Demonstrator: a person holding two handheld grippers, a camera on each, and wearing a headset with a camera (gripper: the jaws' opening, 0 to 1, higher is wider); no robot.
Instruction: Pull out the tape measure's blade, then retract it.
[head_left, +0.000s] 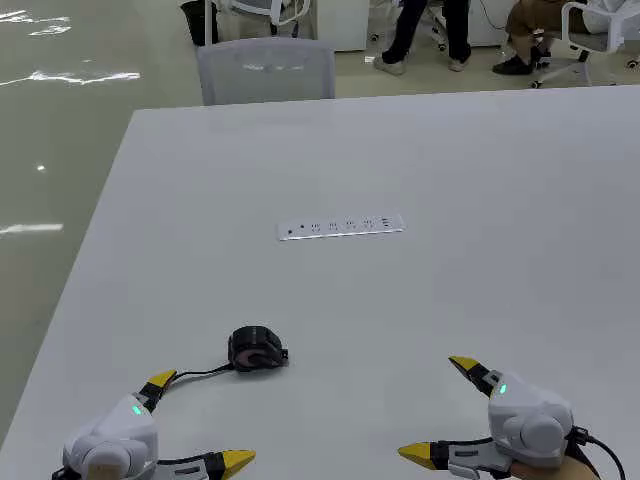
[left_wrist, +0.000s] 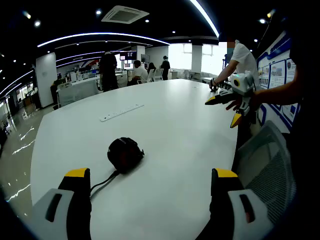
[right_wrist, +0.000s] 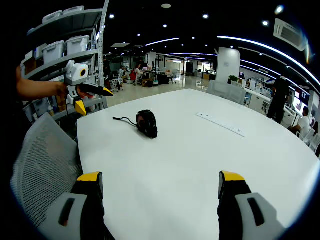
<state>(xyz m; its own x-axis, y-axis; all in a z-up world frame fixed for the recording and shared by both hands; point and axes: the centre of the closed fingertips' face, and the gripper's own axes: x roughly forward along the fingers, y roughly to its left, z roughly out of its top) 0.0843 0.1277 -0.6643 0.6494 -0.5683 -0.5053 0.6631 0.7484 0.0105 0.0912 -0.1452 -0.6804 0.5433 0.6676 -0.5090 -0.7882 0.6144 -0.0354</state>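
Note:
A black tape measure (head_left: 256, 349) lies on the white table (head_left: 400, 160), its black wrist strap (head_left: 195, 374) trailing toward the near left; the blade is not out. My left gripper (head_left: 205, 420) is at the near left edge, open, just short of the strap. In the left gripper view the tape measure (left_wrist: 124, 153) sits ahead of the open gripper (left_wrist: 150, 179). My right gripper (head_left: 442, 407) stands open at the near right, well away from the tape. In the right gripper view the tape measure (right_wrist: 147, 123) lies far ahead of the open gripper (right_wrist: 161, 184).
A white power strip (head_left: 340, 227) is set into the table's middle. A grey mesh chair (head_left: 266, 68) stands at the far edge. People sit and stand beyond the table (head_left: 430, 30). A mesh chair back (right_wrist: 35, 160) is close beside me.

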